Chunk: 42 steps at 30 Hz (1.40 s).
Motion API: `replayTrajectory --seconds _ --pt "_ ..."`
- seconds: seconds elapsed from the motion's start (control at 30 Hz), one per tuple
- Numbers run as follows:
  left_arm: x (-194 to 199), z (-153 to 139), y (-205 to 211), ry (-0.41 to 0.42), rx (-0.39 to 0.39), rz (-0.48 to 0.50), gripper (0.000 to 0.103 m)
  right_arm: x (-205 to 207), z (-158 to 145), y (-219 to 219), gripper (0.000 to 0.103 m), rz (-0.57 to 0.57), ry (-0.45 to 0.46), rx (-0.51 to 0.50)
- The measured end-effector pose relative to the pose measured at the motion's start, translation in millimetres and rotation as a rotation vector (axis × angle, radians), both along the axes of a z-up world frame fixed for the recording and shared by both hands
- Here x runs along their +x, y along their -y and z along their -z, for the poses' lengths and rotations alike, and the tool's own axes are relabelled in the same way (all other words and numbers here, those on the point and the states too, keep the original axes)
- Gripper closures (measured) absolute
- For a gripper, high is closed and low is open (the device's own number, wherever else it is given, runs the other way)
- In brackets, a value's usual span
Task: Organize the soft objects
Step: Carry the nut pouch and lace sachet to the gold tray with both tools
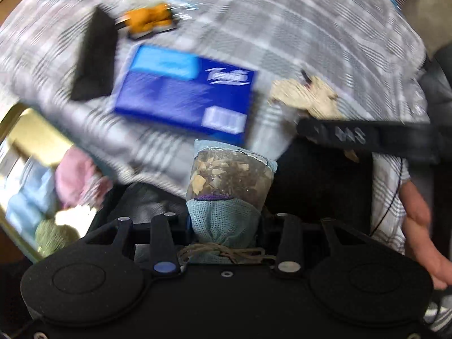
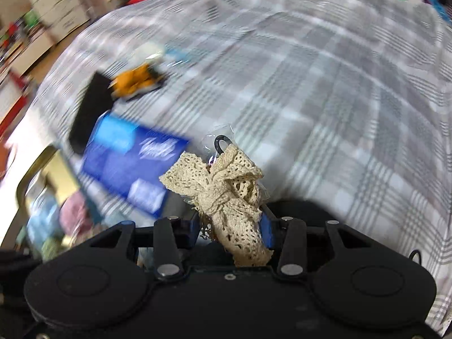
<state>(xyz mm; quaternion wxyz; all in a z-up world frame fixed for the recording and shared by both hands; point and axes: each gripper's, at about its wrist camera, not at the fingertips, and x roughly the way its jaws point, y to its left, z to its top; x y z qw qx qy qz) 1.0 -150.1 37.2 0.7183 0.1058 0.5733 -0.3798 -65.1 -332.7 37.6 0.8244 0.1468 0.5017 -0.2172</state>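
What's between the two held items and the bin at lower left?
Nothing visible blocks either. The left hand-held gripper holds the mesh sachet; the right hand-held gripper holds the lace bundle. The bin sits open at lower left, off the bed's edge. The blue tissue pack lies beside that path, not across it.

We look down from the left wrist camera onto the plaid bedspread [image 1: 296, 28], close above the blue tissue pack [image 1: 183, 90], which fills the middle of the view. Our right wrist camera sits to the right of that pack and a little farther off, facing the same way across the bedspread [image 2: 325, 84], so the blue tissue pack [image 2: 130, 166] falls at its left. Both views share the pack, the black case [image 1: 96, 59] [image 2: 90, 113] left of it, and the orange toy [image 1: 149, 19] [image 2: 135, 80] beyond. Both are motion-blurred.
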Motion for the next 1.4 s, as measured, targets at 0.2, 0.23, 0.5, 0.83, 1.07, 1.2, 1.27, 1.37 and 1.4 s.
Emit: replayTrajectory --seconds 0.2,0.23,0.5,0.83,1.07,1.2,1.27,1.37,1.4 --pt "26.1 8.5 -57.1 0.018 0.02 -0.165 0.062 14.9 1.7 -55.7 0.062 -0.17 -0.02 0.041" --pt "31.8 9.5 -67.0 0.023 0.027 -0.199 0.062 20.6 1.4 -63.1 0.062 -0.193 -0.02 0.045" --pt "78.8 24.7 -120.9 0.053 0.076 -0.404 0.062 62.9 -2.4 -122.6 0.062 -0.337 -0.015 0.024" --pt "146.4 55.0 -166.3 -0.014 0.099 -0.573 0.062 117.6 -0.2 -169.8 0.062 -0.405 -0.04 -0.003" --pt "178.5 73.4 -183.5 -0.026 0.107 -0.667 0.062 149.8 5.1 -178.7 0.062 -0.404 -0.047 -0.017" --pt "195.2 84.8 -187.1 -0.022 0.123 -0.71 0.062 170.7 11.0 -181.3 0.062 -0.397 -0.055 -0.014" --pt "200.3 90.2 -189.6 -0.015 0.126 -0.728 0.062 180.1 15.3 -183.1 0.062 -0.397 -0.062 -0.014" --pt "205.9 100.1 -194.2 0.009 0.165 -0.766 0.062 194.5 24.1 -189.7 0.062 -0.413 -0.077 -0.014" --pt "207.2 102.3 -196.9 0.014 0.175 -0.777 0.062 198.3 27.5 -192.4 0.062 -0.421 -0.082 -0.015"
